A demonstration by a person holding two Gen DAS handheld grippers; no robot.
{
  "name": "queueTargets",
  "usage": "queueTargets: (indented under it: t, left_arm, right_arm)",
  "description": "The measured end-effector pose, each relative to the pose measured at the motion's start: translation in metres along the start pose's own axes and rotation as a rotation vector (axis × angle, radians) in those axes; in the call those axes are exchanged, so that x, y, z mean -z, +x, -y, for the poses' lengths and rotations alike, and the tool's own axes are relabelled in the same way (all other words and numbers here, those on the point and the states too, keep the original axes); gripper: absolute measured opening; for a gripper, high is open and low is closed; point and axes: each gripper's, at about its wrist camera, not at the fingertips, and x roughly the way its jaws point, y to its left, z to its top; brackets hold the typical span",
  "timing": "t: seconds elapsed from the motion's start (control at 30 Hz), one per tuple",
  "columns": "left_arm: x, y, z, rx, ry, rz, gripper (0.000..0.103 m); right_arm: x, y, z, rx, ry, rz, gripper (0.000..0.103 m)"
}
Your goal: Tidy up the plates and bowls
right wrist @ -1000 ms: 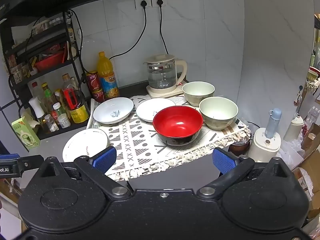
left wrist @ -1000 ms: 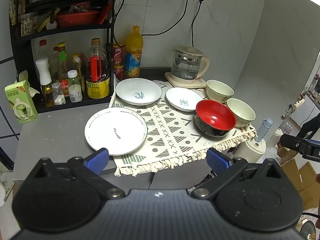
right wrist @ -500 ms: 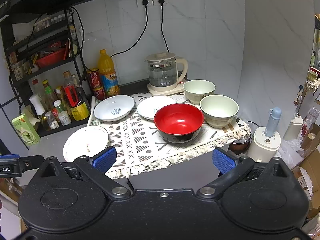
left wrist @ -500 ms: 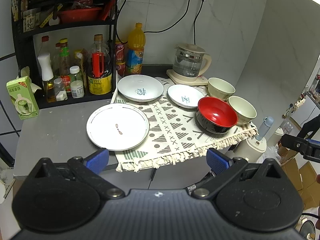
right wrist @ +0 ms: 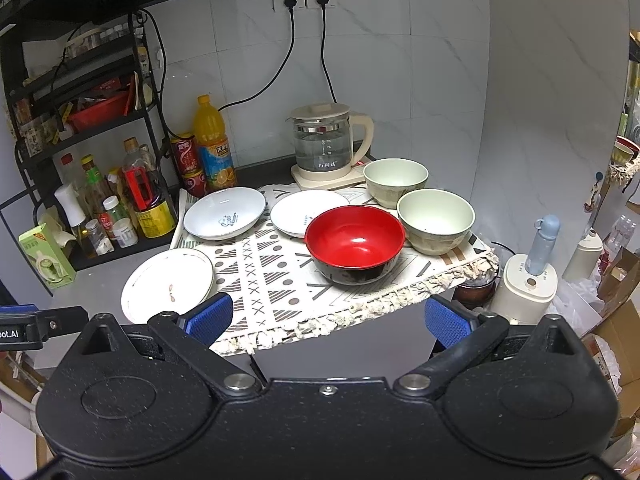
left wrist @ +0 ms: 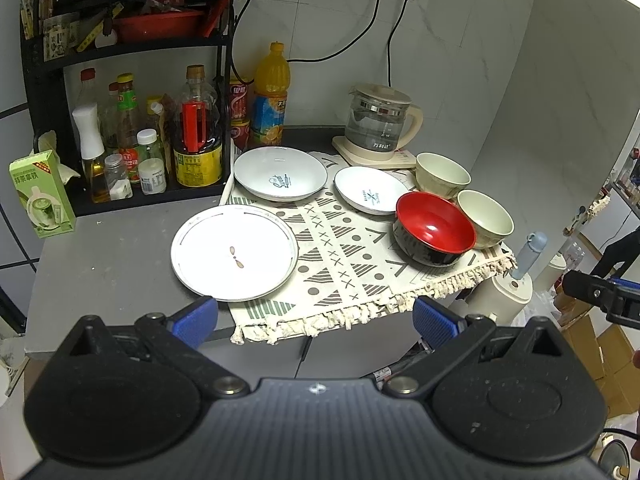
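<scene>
On the patterned cloth stand a large white flat plate, a deep white plate, a small white plate, a red bowl and two pale green bowls. In the right wrist view the red bowl sits front centre, the green bowls behind right, the flat plate at left. My left gripper is open and empty before the table's front edge. My right gripper is open and empty, short of the cloth's fringe.
A glass kettle stands at the back on its base. A black rack with bottles and jars fills the left. An orange juice bottle and cans stand by the wall. A green carton sits far left. A white appliance stands right of the table.
Both grippers have shifted slightly; the dishes sit a little lower and closer in both views. Nothing on the table has moved. Both grippers stay open.
</scene>
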Motion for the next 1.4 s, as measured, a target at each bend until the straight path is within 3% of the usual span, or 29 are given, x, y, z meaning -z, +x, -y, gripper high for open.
queueTargets:
  t: [1.4]
  left_arm:
    - [-0.0012, -0.0028, 0.0031, -0.011, -0.013, 0.009, 0.103]
  right_arm:
    - [-0.0003, 0.0018, 0.0001, -0.006, -0.024, 0.010, 0.103]
